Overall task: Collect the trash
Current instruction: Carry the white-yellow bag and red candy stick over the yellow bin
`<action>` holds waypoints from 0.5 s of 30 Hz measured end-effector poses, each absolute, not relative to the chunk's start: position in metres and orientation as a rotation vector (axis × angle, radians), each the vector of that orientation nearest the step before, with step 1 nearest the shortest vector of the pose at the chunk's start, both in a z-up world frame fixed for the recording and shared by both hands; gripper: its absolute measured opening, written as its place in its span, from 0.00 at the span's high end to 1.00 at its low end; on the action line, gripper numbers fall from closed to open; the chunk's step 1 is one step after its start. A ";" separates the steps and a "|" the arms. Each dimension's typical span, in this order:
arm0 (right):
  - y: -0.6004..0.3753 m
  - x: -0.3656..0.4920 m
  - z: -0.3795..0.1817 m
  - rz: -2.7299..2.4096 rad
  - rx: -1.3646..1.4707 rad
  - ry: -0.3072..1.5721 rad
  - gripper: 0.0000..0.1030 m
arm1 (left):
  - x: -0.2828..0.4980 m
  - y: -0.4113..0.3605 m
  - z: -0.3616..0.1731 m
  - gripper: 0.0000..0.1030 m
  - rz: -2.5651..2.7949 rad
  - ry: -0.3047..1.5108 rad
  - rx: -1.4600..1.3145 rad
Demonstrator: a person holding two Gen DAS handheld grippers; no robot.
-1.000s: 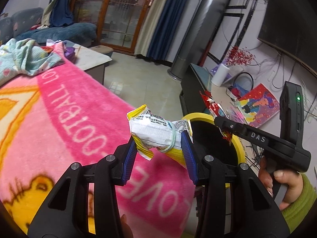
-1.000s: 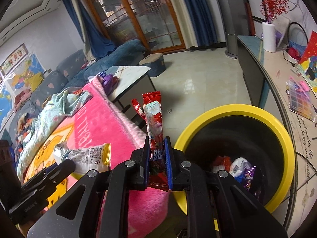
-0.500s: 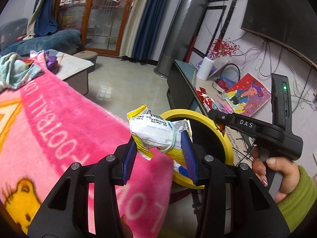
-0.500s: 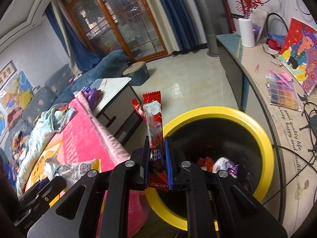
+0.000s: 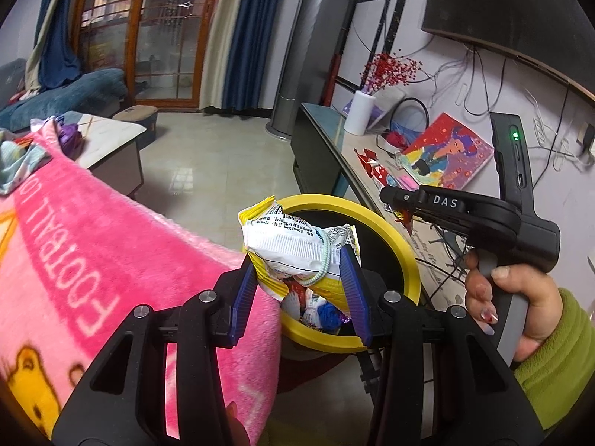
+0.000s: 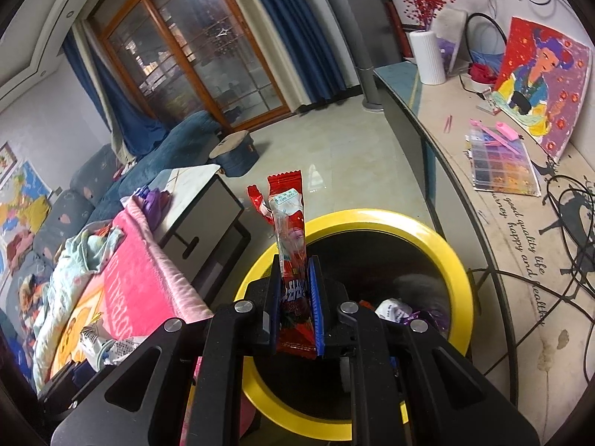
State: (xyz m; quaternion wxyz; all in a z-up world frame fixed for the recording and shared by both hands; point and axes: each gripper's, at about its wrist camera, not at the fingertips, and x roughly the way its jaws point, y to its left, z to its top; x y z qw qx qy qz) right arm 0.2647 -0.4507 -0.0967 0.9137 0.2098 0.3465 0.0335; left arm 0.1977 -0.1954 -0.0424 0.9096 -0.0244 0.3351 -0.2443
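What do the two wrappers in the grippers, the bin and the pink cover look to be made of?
White and yellow wrapper: thin printed plastic film, crumpled and creased.
Red wrapper: glossy plastic film with a crimped, serrated top edge.
Bin: yellow rim looks like smooth moulded plastic with a soft sheen; the dark inner wall's material is unclear.
Pink blanket: plush fleece, with a fuzzy nap at the edge.

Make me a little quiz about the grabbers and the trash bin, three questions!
1. True or false: the left gripper holds a white and yellow snack bag.
2. What colour is the wrapper in the right gripper?
3. The bin with the yellow rim is: A) holding some trash, B) empty, C) lidded.

Key: 1 true. 2 red. 3 A.
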 end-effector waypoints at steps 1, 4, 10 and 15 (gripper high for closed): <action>-0.454 0.264 -0.098 0.064 0.436 0.714 0.87 | 0.197 -0.198 -0.043 0.65 -0.510 0.691 -0.045; -0.462 0.264 -0.101 0.054 0.444 0.721 0.87 | 0.196 -0.206 -0.044 0.65 -0.526 0.687 -0.028; -0.480 0.263 -0.108 0.037 0.471 0.734 0.86 | 0.195 -0.224 -0.048 0.65 -0.559 0.689 0.018; -0.489 0.265 -0.115 0.027 0.484 0.754 0.86 | 0.197 -0.240 -0.053 0.65 -0.583 0.693 0.052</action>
